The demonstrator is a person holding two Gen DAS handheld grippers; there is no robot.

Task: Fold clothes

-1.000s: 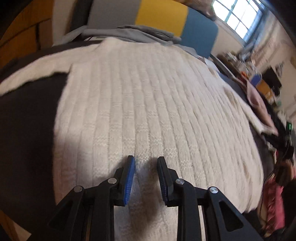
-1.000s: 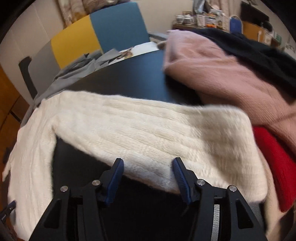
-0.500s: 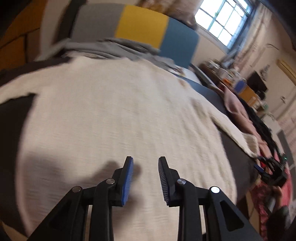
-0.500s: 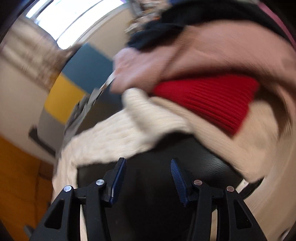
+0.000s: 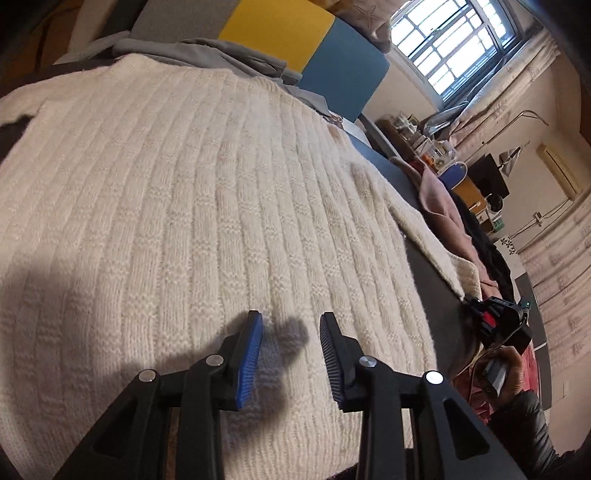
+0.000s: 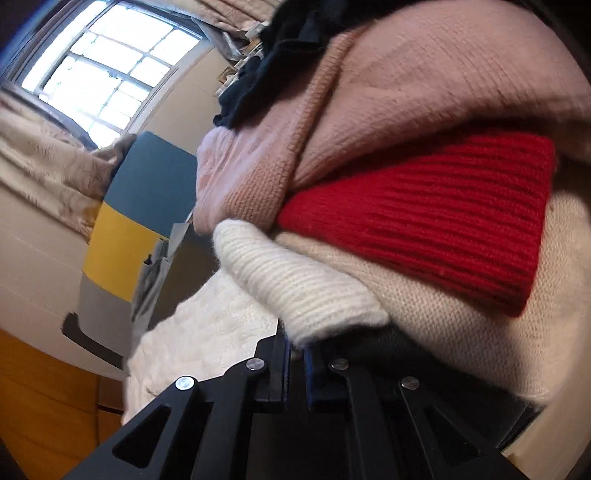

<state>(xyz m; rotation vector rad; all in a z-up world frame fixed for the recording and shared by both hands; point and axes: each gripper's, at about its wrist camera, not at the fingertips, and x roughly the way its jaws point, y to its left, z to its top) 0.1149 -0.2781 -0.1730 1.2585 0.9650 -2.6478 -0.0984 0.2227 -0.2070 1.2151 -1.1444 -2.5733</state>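
A cream ribbed knit sweater (image 5: pixel 207 206) lies spread flat on a dark table and fills the left wrist view. My left gripper (image 5: pixel 291 350) is open and empty, hovering just above the sweater's near hem. The sweater's right sleeve runs off to the right, ending in a ribbed cuff (image 6: pixel 306 291). My right gripper (image 6: pixel 295 363) is shut on that cuff at its edge. The right gripper also shows small at the sleeve end in the left wrist view (image 5: pixel 495 321).
A pile of clothes sits right behind the cuff: a red knit (image 6: pixel 424 221), a pink sweater (image 6: pixel 388 110), a beige one (image 6: pixel 461 325) and a black garment (image 6: pixel 280 55). A grey garment (image 5: pixel 192 51) lies at the table's far edge before grey, yellow and blue panels (image 5: pixel 280 33).
My right gripper moved to the sleeve's cuff and closed on it. My left gripper shifted slightly over the sweater's hem and stayed open.
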